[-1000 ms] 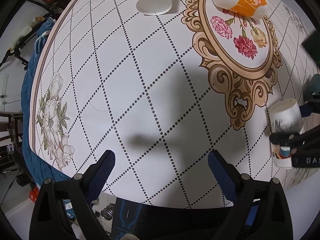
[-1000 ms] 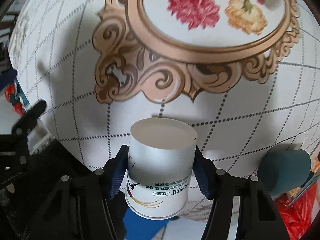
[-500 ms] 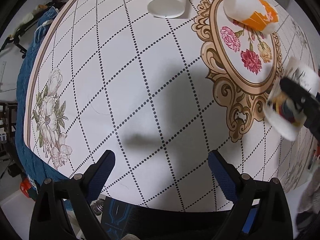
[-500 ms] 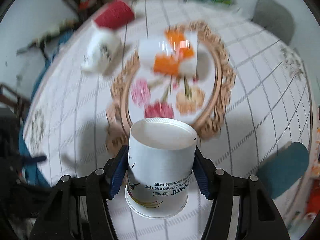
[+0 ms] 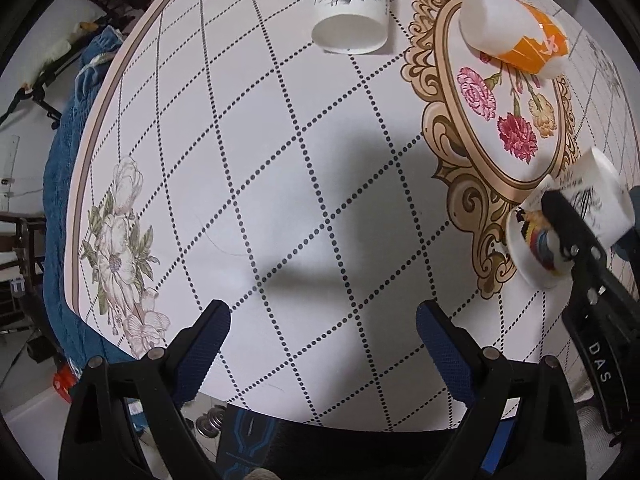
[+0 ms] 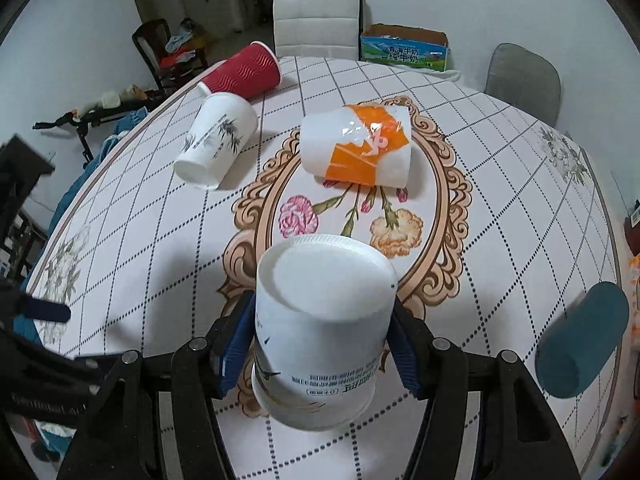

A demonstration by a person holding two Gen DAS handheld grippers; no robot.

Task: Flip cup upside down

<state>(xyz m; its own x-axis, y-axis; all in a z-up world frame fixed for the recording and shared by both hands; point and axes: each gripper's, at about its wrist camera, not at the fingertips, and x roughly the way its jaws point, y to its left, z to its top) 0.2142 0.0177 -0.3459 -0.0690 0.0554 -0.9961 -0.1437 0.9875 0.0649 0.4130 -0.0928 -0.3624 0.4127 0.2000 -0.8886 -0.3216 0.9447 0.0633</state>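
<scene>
The white cup point(image 6: 320, 328) sits clamped between the blue pads of the right hand-held gripper point(image 6: 322, 332), lifted clear of the worktop point(image 6: 500, 184) above the near end of the gold-framed flower medallion point(image 6: 352, 216), which serves as the landmark here. The jaws press on the cup's sides about halfway along its body, so the grip is narrow and firm on the cup. Its long axis runs along the gripper's own pointing line: the closed white base faces forward and slightly up, away from the camera, while the wider rim end with the printed band hangs toward the camera and downward. In the left wrist view the same cup point(image 5: 560, 224) shows tilted at the medallion's lower right edge, not touching the cloth. The left hand-held gripper point(image 5: 322, 340) stands wide with nothing between its pads, hovering over bare grid cloth well to the left of the medallion, so the right hand is the one at work. Judging by the tilt, the turn looks partly made; the next move would need the rim brought square to the worktop before setting down. Beyond the medallion's far end lie an orange-and-white cup point(image 6: 356, 148) on its side, a bamboo-print cup point(image 6: 216, 140) and a red cup point(image 6: 244, 70).
</scene>
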